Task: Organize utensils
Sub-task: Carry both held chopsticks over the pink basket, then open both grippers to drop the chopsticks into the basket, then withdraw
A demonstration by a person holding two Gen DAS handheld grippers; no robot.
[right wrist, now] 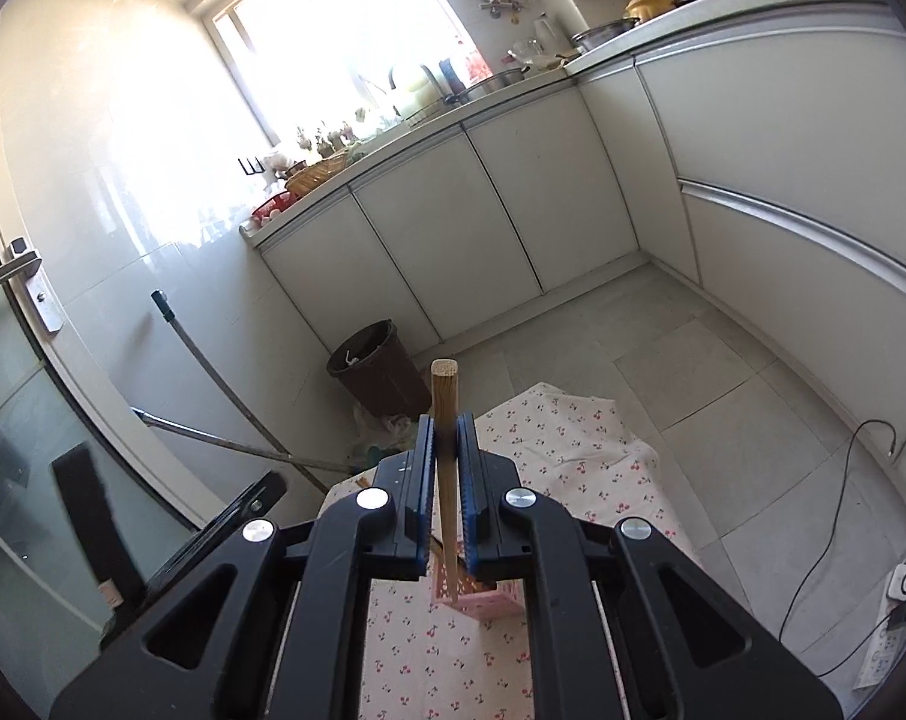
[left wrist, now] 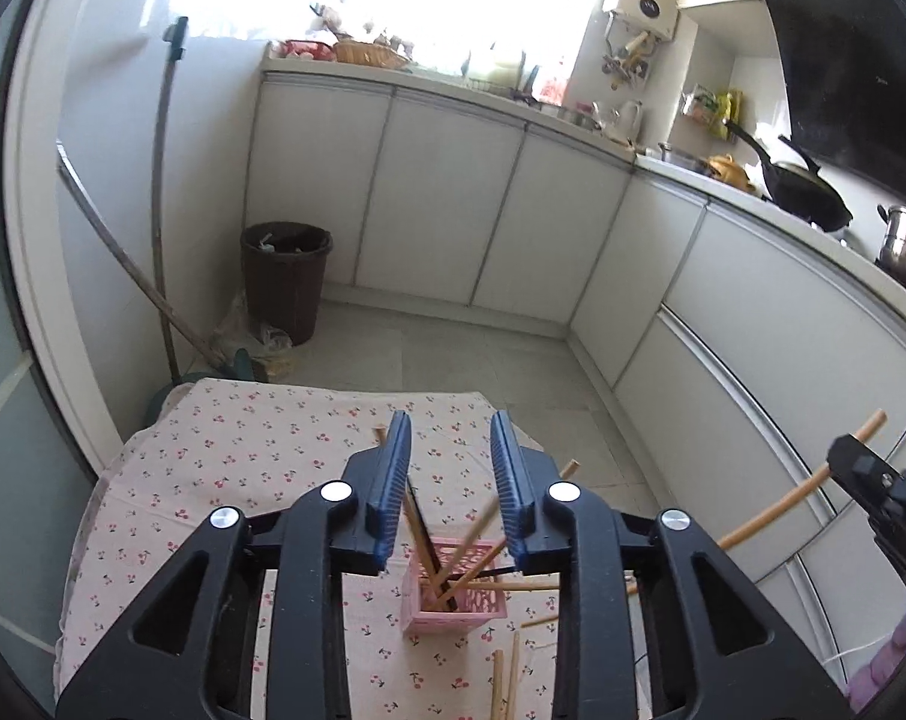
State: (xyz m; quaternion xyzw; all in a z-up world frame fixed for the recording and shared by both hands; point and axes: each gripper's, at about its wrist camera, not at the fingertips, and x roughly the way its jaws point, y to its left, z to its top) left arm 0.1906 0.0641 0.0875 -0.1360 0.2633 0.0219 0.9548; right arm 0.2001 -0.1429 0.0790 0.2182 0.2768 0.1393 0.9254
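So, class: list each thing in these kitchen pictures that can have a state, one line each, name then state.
left tongs: open, nothing between the pads
right tongs: shut on a wooden chopstick
pink basket: upright on the tablecloth, several chopsticks leaning in it
loose chopsticks: lying flat on the tablecloth
bin: uncovered, rubbish inside
cabinet doors: closed

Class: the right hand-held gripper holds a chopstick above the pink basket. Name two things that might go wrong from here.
1. The pink basket is small and already holds chopsticks leaning every way; the chopstick in the right hand-held gripper may strike them or tip the basket.
2. Loose chopsticks lie on the cloth near the basket; the open left hand-held gripper may knock them.
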